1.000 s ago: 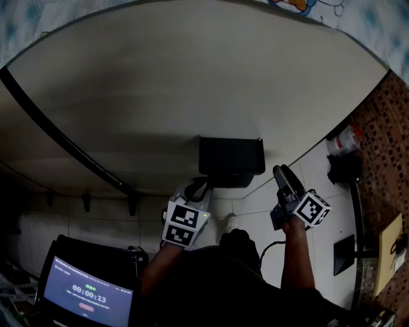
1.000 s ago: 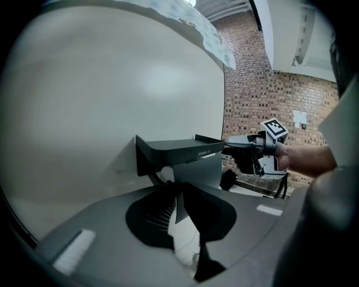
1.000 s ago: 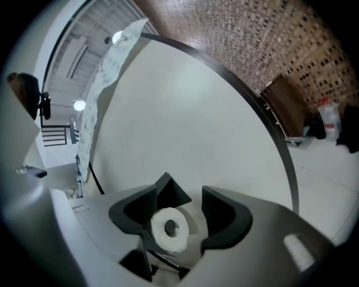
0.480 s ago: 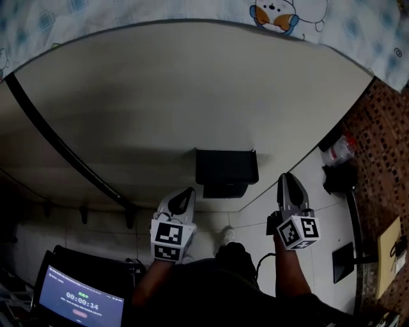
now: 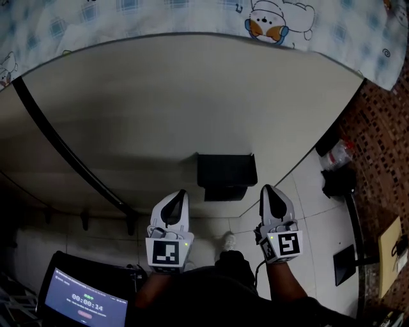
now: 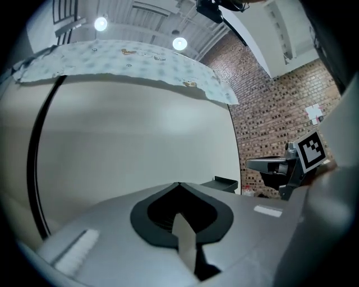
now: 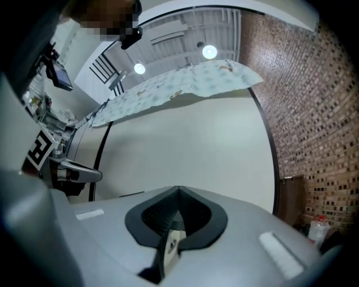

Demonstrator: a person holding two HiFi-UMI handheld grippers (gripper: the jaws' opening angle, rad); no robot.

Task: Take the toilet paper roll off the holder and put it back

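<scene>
A black box-shaped holder (image 5: 226, 175) hangs on the pale wall; no toilet paper roll shows in any view. My left gripper (image 5: 181, 193) points up at the wall just below and left of the holder, jaws shut and empty. My right gripper (image 5: 268, 189) stands to the holder's lower right, also shut on nothing. In the left gripper view the jaws (image 6: 179, 185) meet at a point, with the holder (image 6: 225, 183) and the right gripper (image 6: 279, 167) beyond. In the right gripper view the jaws (image 7: 179, 190) are pressed together and the left gripper (image 7: 74, 170) shows at the left.
A patterned cloth (image 5: 192, 16) hangs over the top of the wall. A black rail (image 5: 64, 153) runs slantwise down the wall at left. A brick wall (image 5: 383, 121) stands at right, with a plastic bottle (image 5: 339, 152) at its foot. A timer screen (image 5: 83, 301) is at lower left.
The right gripper has moved left and down, and now stands upright level with the left one. The left gripper has straightened. The head view has tilted up, showing more of the cloth.
</scene>
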